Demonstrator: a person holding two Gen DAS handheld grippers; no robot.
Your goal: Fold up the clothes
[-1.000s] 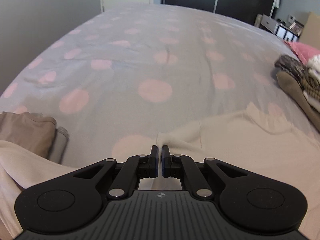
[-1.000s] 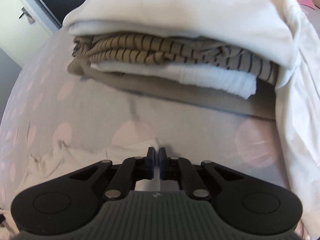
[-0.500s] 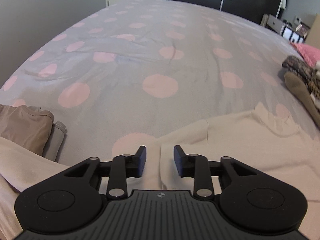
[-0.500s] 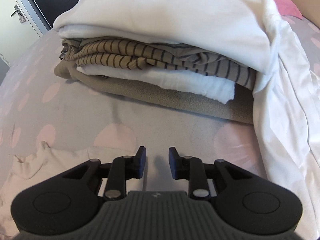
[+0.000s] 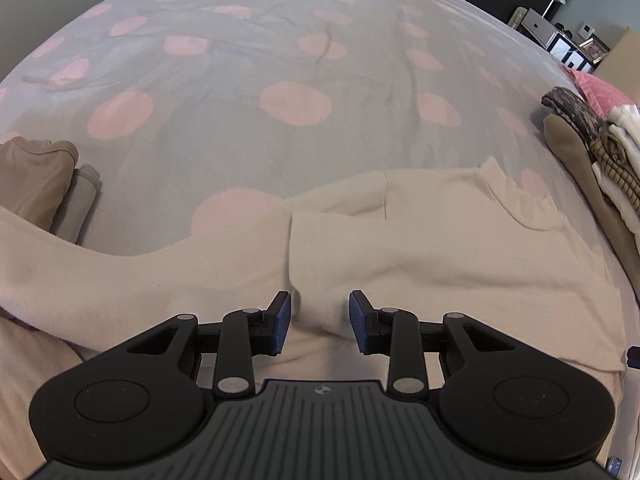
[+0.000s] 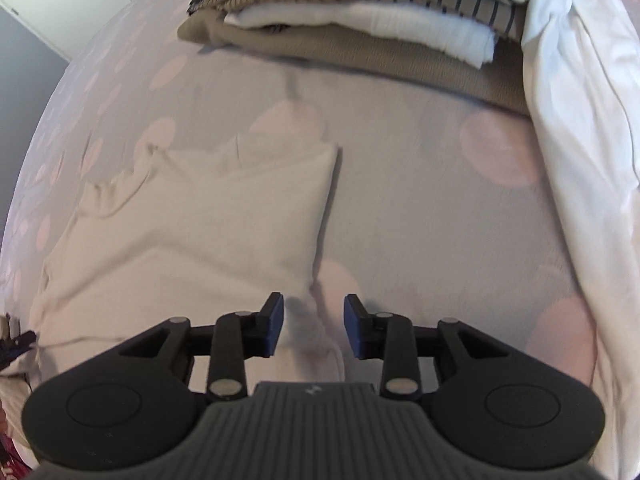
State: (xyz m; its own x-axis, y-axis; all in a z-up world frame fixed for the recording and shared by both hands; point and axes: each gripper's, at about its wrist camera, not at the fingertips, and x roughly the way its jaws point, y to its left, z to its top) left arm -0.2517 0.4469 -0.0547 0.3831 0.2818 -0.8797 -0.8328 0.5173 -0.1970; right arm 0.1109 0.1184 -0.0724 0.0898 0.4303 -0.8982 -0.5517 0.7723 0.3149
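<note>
In the left wrist view, the left gripper point(image 5: 319, 322) was low over a cream sweater point(image 5: 420, 248) with its two fingers wide apart. Nothing was held between them. The sweater lay flat on a grey bedspread with pink dots point(image 5: 256, 80). One long sleeve point(image 5: 132, 280) reached out to the left. The ruffled collar point(image 5: 520, 196) was at the far side of the sweater. A folded tan cloth point(image 5: 32, 176) sat at the left edge, with a grey piece point(image 5: 82, 196) just beside it. A stack of folded clothes point(image 5: 600, 160) sat at the right edge, near the sweater.

In the right wrist view, the right gripper point(image 6: 314, 324) also had its fingers apart and held nothing. It was over the right edge of the cream sweater point(image 6: 192, 224), where the cloth met the bedspread point(image 6: 420, 208). The sweater filled the lower left of the view. Farther back was the stack of folded clothes point(image 6: 360, 16): a brown piece at the bottom, a white one on it, then a striped one. A loose white cloth point(image 6: 580, 100) hung down the right side of the stack.
</note>
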